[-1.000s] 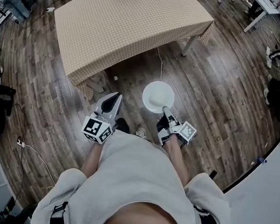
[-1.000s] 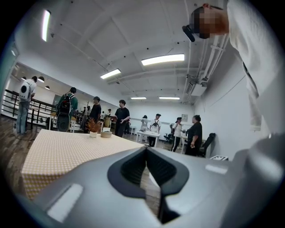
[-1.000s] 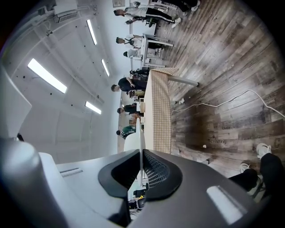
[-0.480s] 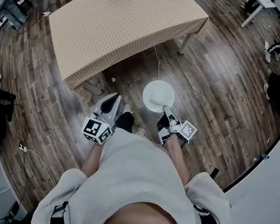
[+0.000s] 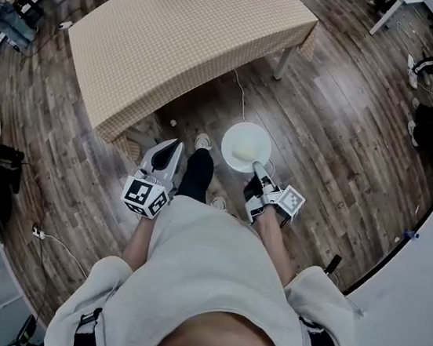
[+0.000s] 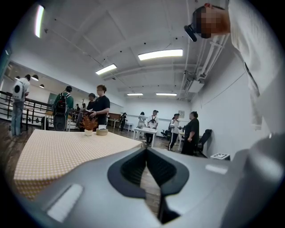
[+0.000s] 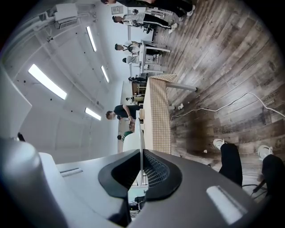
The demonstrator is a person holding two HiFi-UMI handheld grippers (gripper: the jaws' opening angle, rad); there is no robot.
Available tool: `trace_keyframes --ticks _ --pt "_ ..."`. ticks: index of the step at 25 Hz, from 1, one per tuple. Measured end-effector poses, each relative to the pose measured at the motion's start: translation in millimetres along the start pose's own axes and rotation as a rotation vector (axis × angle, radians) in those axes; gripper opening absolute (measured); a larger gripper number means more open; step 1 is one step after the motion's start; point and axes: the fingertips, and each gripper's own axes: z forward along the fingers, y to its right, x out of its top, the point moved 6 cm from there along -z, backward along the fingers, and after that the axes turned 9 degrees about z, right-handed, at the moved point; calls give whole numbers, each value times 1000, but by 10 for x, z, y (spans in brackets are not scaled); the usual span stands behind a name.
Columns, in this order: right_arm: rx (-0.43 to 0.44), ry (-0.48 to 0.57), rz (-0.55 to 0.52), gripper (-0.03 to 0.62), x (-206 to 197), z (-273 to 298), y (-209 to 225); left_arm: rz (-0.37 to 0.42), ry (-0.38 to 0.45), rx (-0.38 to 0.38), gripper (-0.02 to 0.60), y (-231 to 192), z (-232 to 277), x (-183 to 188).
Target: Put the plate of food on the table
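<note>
At your right hand: right gripper (image 5: 257,168) clamps the near rim of the white plate (image 5: 245,145), level over the floor (image 5: 339,145).
At your left hand: left gripper (image 5: 174,147) jaws together, empty.
Farther ahead: checked table (image 5: 179,37), well apart from your plate.

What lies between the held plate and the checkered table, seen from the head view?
Between plate and table: open wood floor crossed by a thin white cable, in the head view.
</note>
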Motion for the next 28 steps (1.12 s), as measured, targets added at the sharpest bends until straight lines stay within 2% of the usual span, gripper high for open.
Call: trace_keyframes --ticks 6,13,22,28 --pt "3 8 2 12 38 153 9 7 -9 5 9 -231 78 -28" --pt "-29 6 -8 12 221 571 51 -23 -10 -2 9 -566 469 -207" --pt "-48 -5 -45 12 651 1572 -205 -66 -27 -3 9 -1377 1285 -249" --pt "-48 6 -32 12 995 2397 -413 -79 -44 -26 9 -1972 2008 -189"
